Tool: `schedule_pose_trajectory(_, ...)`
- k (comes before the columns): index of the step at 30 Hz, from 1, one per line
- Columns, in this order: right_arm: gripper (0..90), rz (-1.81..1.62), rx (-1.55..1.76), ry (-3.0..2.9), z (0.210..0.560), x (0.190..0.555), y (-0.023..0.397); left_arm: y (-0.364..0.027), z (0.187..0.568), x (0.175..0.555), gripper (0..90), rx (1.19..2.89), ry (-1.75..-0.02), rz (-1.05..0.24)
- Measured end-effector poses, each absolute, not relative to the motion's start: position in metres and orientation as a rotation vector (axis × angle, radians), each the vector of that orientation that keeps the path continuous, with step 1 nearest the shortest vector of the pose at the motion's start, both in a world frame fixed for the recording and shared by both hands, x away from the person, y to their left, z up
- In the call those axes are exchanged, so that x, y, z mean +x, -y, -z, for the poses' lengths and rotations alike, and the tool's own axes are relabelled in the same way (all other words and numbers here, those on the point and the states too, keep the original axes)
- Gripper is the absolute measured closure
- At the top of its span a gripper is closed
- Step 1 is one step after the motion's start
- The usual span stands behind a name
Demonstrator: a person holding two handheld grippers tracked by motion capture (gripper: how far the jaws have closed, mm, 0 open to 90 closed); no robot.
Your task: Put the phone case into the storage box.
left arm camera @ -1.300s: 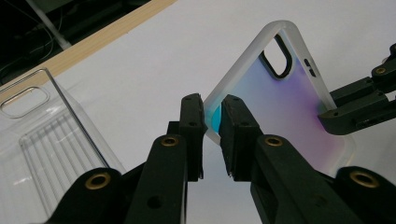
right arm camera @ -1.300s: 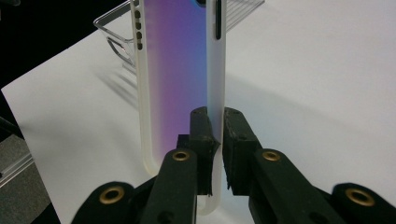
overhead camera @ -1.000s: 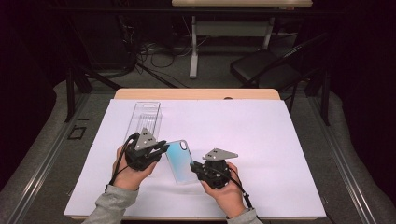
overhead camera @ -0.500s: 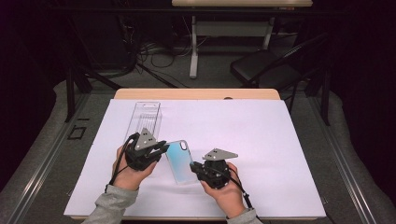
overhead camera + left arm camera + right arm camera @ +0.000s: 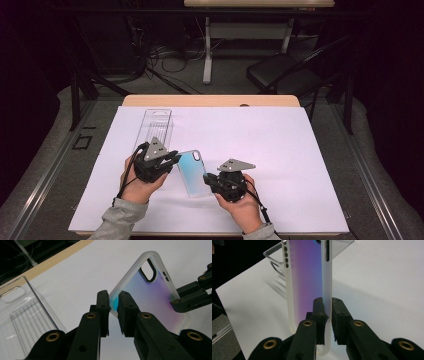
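Observation:
A translucent phone case (image 5: pixel 192 172) with a blue-to-purple tint is held just above the white sheet between my two grippers. My left gripper (image 5: pixel 172 160) is shut on its left rim; in the left gripper view the jaws pinch the frosted edge of the phone case (image 5: pixel 150 293) at my left gripper (image 5: pixel 114 307). My right gripper (image 5: pixel 207 179) is shut on the opposite rim; in the right gripper view the phone case (image 5: pixel 308 277) stands on edge and my right gripper (image 5: pixel 327 312) clamps its white side wall.
A clear plastic packaging tray (image 5: pixel 154 129) lies on the white sheet (image 5: pixel 280 150) behind the left hand, also seen as the tray (image 5: pixel 22 312). The wooden table edge (image 5: pixel 210 100) runs along the back. A chair (image 5: pixel 280 75) and cables stand beyond.

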State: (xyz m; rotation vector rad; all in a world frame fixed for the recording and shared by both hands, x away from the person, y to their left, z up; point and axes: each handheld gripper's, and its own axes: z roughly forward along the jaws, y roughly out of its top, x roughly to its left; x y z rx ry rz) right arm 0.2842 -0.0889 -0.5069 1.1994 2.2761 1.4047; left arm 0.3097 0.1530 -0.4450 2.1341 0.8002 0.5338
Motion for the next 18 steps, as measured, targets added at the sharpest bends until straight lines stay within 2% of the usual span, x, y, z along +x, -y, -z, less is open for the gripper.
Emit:
schedule_pose_trajectory(7,79.0,-1.411,1.205,-2.276,0.5069,0.2845,0.0895,-0.1534,0.4452,0.3100,80.2,2.136,-0.801,-0.539)
schedule_pose_trajectory(18,68.6,-1.446,1.201,-2.263,0.5057,0.2844,0.0895,-0.1561,0.4467,0.3121,80.2,2.127,-0.819,-0.546)
